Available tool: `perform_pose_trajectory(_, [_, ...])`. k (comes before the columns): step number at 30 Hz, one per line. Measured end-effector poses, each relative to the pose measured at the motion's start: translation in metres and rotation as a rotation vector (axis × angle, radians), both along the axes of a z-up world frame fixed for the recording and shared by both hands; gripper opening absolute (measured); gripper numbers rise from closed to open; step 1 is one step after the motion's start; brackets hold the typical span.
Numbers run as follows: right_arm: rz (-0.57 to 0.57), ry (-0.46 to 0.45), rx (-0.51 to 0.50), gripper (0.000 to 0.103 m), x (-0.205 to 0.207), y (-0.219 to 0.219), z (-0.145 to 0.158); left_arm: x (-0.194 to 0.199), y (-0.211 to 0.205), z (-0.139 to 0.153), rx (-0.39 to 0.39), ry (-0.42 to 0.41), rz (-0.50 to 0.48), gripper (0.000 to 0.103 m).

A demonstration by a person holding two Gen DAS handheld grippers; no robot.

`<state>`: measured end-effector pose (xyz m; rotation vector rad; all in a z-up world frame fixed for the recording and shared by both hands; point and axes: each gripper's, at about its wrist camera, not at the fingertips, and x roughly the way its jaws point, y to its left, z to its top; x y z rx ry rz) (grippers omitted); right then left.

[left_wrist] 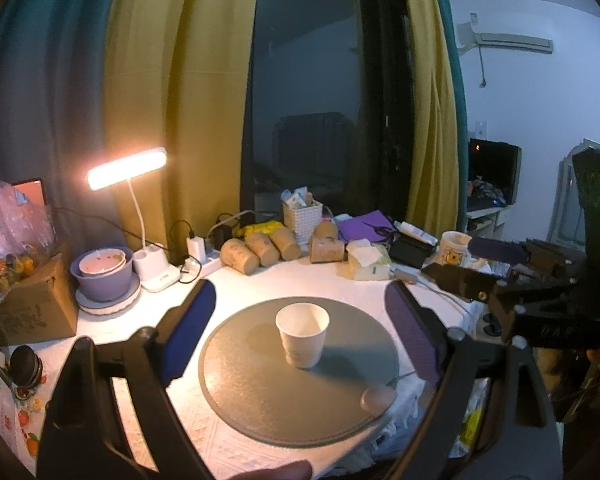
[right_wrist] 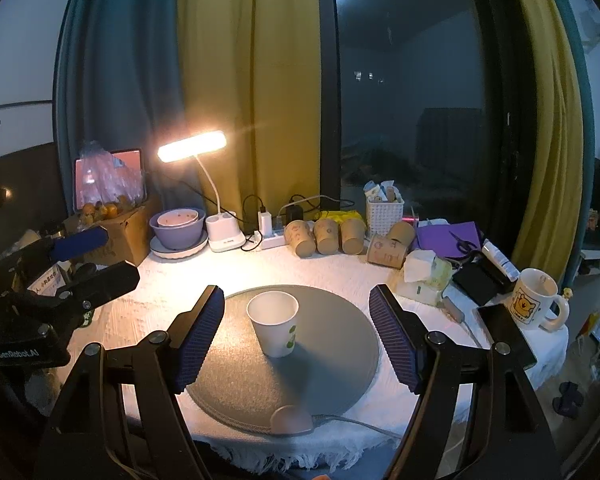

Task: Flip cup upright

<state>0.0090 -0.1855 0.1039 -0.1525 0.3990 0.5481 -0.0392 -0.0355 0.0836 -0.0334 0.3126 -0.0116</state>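
Observation:
A white paper cup stands upright, mouth up, near the middle of a round grey mat. It also shows in the right wrist view on the same mat. My left gripper is open and empty, its blue-padded jaws wide apart on either side of the cup, short of it. My right gripper is also open and empty, jaws wide apart, not touching the cup. The left gripper's body shows at the left of the right wrist view; the right gripper's body shows at the right of the left wrist view.
A lit desk lamp, stacked purple bowls, a power strip, several brown paper cups on their sides, a white basket, a tissue pack and a cartoon mug crowd the table's back and right. A cardboard box stands left.

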Motion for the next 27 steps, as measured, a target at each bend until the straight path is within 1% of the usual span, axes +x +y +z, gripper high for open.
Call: perform_pose_trajectory(27, [0.014, 0.014, -0.003, 0.078, -0.0005, 0.0079, -0.0056, -0.0048, -0.0019, -0.0009, -0.025, 0.007, -0.011, 0.088])
